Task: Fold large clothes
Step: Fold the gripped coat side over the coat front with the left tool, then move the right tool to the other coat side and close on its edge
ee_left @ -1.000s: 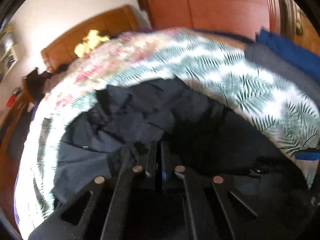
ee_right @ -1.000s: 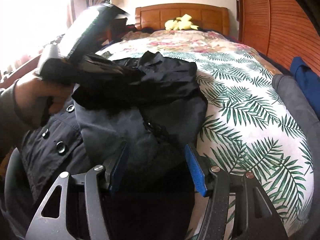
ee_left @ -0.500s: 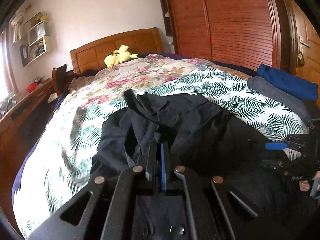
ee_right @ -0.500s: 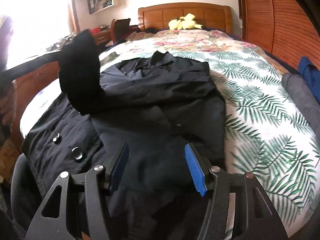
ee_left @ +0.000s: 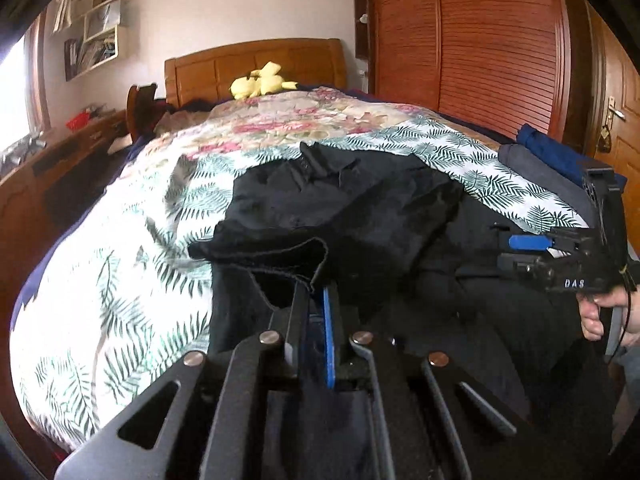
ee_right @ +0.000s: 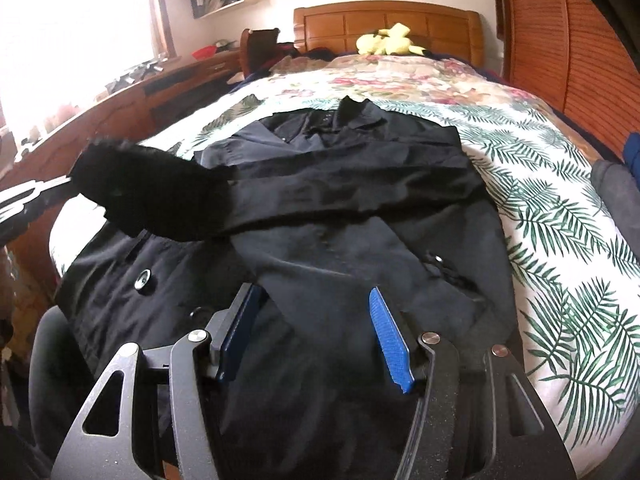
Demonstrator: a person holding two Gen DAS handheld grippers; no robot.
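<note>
A large black coat (ee_right: 360, 208) with metal snaps lies on the bed (ee_right: 560, 200), collar toward the headboard; it also shows in the left wrist view (ee_left: 360, 208). My left gripper (ee_left: 316, 292) is shut on the fuzzy black sleeve cuff (ee_left: 280, 256) and holds it above the coat's left side; the cuff shows lifted in the right wrist view (ee_right: 152, 192). My right gripper (ee_right: 312, 320) is open and empty, low over the coat's lower part; it also shows at the right of the left wrist view (ee_left: 520, 248).
The bed has a palm-leaf and floral cover. A yellow plush toy (ee_right: 388, 40) sits by the wooden headboard (ee_right: 384, 20). Folded grey (ee_left: 540, 172) and blue (ee_left: 560, 152) clothes lie at the bed's right edge. A wooden desk (ee_right: 160, 88) stands left, a wardrobe (ee_left: 480, 40) right.
My left gripper has carried the sleeve cuff out to the coat's left side, stretching the sleeve across the chest. My right gripper stayed open over the coat's lower part.
</note>
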